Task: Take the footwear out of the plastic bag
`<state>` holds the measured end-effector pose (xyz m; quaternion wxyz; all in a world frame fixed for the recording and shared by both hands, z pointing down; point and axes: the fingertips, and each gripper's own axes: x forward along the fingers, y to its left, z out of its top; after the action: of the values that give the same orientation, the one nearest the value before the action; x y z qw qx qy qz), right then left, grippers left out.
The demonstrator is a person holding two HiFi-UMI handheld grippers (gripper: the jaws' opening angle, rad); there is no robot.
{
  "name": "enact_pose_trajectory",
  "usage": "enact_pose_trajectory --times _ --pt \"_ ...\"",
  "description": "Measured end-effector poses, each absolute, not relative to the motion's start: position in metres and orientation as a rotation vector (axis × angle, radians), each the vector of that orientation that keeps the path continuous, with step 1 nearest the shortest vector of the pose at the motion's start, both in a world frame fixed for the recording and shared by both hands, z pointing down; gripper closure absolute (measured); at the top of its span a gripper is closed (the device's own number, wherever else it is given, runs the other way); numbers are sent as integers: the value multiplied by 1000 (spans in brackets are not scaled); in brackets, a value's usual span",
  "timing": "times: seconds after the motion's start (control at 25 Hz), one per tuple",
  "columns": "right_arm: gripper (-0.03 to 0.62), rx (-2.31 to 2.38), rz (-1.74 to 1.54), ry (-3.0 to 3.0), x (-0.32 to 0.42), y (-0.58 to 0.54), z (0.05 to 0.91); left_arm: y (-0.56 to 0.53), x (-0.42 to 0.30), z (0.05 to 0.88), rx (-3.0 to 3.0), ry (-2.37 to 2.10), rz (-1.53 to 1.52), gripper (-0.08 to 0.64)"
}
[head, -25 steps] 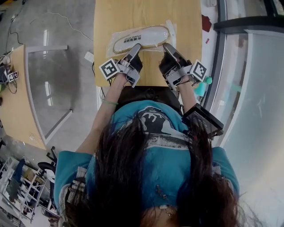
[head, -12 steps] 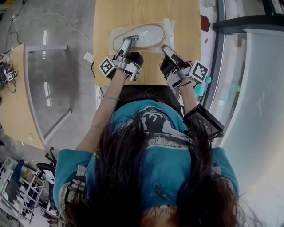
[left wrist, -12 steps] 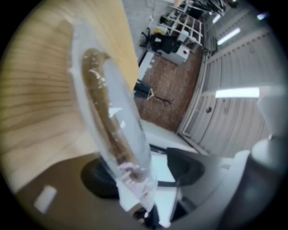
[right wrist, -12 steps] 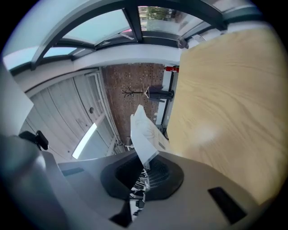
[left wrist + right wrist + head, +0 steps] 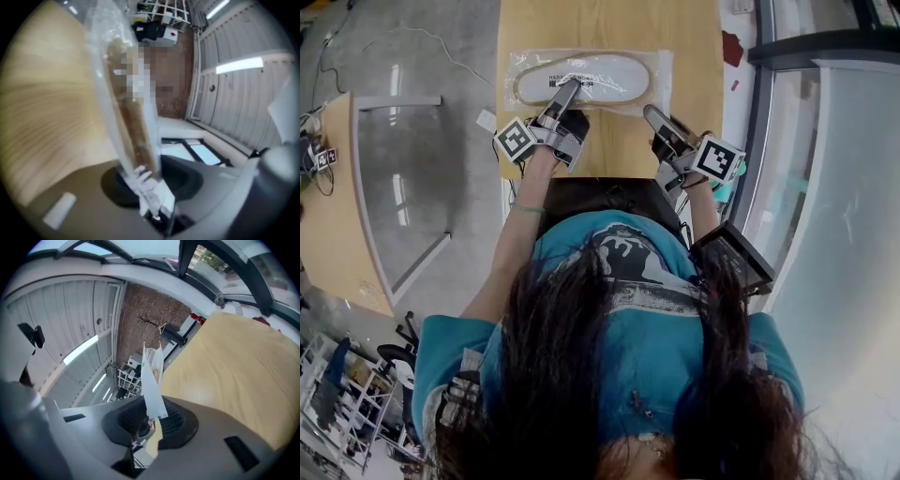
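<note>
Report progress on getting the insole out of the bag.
Done: nothing; the insole is inside the plastic bag on the table. In hand: the left hand-held gripper, jaws just closing, pinches the bag over the insole; the right hand-held gripper, jaws just easing open, holds the bag's edge. Left: open the bag, pull the insole out.

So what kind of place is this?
Probably a lab or workshop: there's a plain wooden table, a bare grey floor and a rack loaded with gear.

Overhead plus two low views, shared table (image 5: 609,23)
</note>
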<state>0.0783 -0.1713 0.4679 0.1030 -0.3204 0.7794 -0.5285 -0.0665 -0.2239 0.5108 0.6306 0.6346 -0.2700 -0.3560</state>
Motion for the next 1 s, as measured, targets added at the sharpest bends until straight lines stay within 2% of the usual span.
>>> enact_pose_trajectory --times 0.08,0.16,0.4,0.6,1.0 --pt "508 -988 -1574 2379 78 -165 477 -228 -79 505 1507 -654 -804 446" --pt "489 -1039 -1553 2439 84 -165 480 -234 -99 501 1529 -702 -820 448" --pt "492 -1197 -1238 2544 115 -193 449 -235 -124 482 1623 -643 -762 451" --pt "530 -1196 -930 2872 94 -203 434 -225 -122 477 1636 -582 -740 451" --pt "544 -913 -985 2946 63 -197 436 -218 -120 475 1649 -538 -734 453"
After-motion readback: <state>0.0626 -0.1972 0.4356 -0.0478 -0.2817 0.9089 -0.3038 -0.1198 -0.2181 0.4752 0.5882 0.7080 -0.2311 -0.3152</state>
